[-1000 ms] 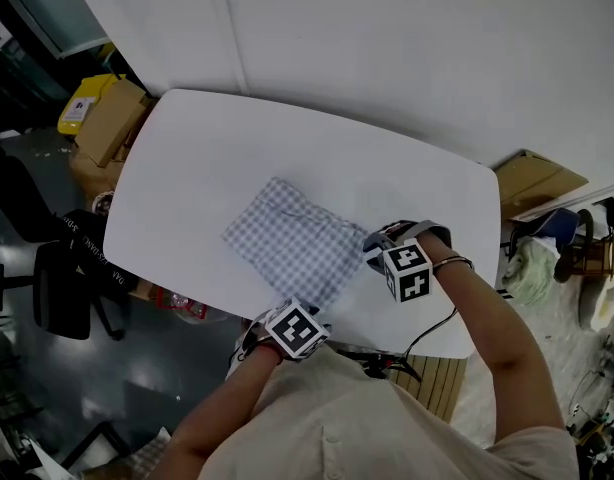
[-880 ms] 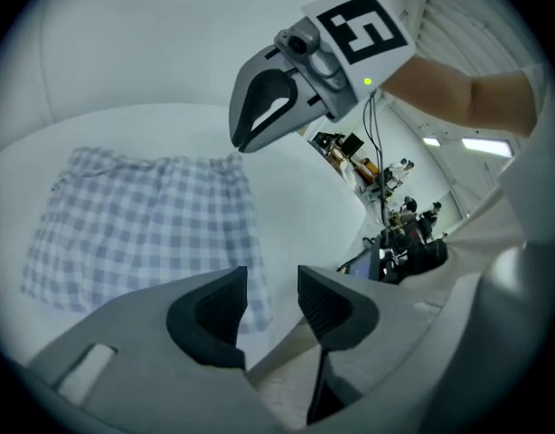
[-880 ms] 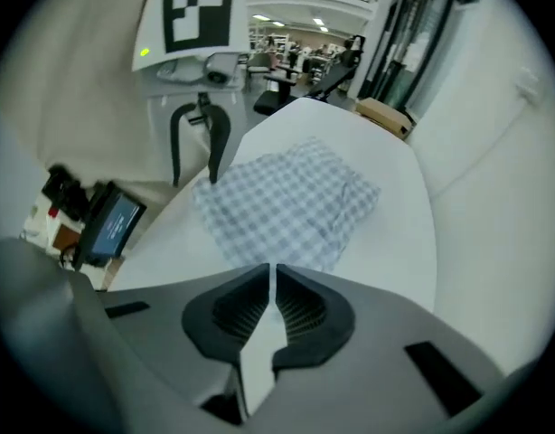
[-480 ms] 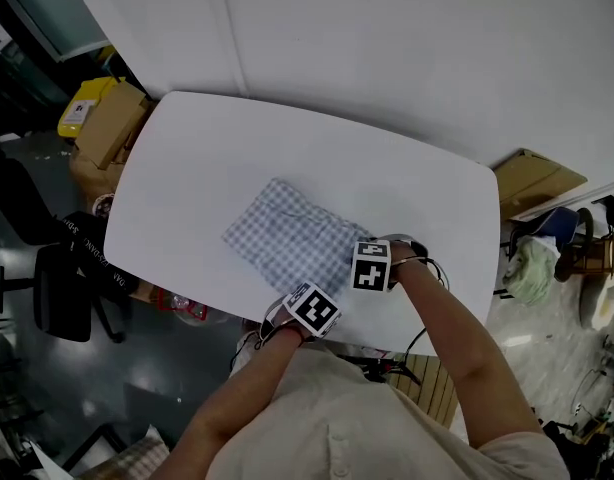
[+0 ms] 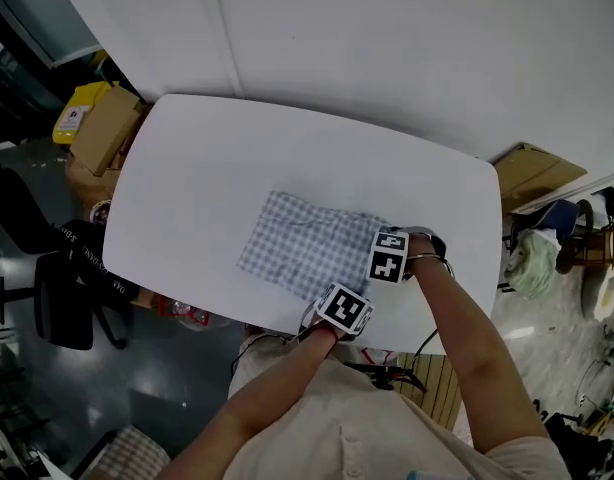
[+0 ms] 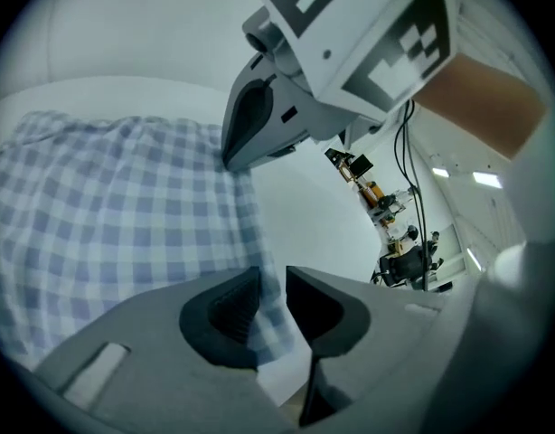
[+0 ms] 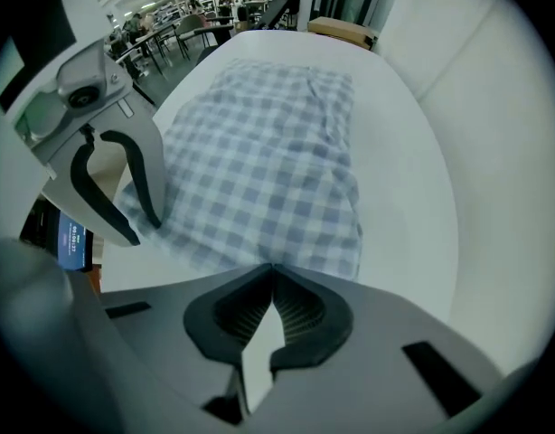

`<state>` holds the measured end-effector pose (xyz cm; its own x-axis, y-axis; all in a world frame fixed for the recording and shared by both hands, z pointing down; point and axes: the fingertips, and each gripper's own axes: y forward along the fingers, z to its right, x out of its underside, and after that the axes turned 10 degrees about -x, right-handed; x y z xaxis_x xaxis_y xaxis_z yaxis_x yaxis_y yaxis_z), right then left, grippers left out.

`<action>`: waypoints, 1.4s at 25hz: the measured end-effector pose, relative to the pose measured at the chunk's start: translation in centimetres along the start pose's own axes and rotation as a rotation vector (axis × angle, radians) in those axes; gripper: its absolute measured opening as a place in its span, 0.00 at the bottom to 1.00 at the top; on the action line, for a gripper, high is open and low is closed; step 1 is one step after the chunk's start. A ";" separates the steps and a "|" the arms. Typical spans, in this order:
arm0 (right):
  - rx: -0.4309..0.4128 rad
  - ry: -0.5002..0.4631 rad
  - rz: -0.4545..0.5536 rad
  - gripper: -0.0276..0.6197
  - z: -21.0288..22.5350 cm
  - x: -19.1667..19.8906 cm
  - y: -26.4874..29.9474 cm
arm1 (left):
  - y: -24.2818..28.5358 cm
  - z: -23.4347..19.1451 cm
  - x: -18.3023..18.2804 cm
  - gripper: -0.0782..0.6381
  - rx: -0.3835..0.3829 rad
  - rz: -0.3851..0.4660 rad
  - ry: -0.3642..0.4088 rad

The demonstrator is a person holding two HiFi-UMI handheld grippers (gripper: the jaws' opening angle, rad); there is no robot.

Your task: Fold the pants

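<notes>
The blue-and-white checked pants [image 5: 312, 253] lie folded into a flat rectangle on the white table [image 5: 217, 158]. My left gripper [image 5: 327, 306] sits at the cloth's near right corner. In the left gripper view its jaws [image 6: 270, 287] have just been closing, and the pants' edge [image 6: 124, 215] is pinched between the pads. My right gripper [image 5: 385, 258] points straight down at the pants' right edge. Its jaws [image 7: 274, 274] are shut, and the hem of the pants [image 7: 259, 179] runs in under their tips. Each gripper shows in the other's view, at the cloth's edge.
Cardboard boxes [image 5: 102, 128] and a yellow item [image 5: 75, 111] stand off the table's left end. A black chair [image 5: 67, 298] is below them. Another box [image 5: 532, 173] and clutter lie beyond the right end. A white wall runs behind the table.
The left gripper slid right along the near edge onto the pants' corner. The right gripper rolled and dropped onto the right edge. The cloth has shifted slightly right and squared up.
</notes>
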<state>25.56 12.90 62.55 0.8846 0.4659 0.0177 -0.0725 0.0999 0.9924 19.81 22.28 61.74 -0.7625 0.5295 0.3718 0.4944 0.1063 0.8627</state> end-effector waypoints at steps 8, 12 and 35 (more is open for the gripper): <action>-0.106 0.106 0.150 0.07 1.9 -1.0 -5.0 | -7.6 -1.3 0.0 0.29 0.087 0.029 0.091; -0.111 0.151 0.333 0.08 5.0 -7.2 -8.2 | -12.0 -9.3 2.9 0.29 -0.119 0.035 0.148; -0.204 0.167 0.202 0.22 12.0 -25.3 -4.2 | -13.6 -24.5 5.7 0.34 -0.235 -0.038 0.017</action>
<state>8.99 -9.90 59.41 0.7563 0.6306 0.1743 -0.3444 0.1572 0.9256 -1.52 3.26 60.55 -0.7868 0.5142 0.3412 0.3558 -0.0739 0.9317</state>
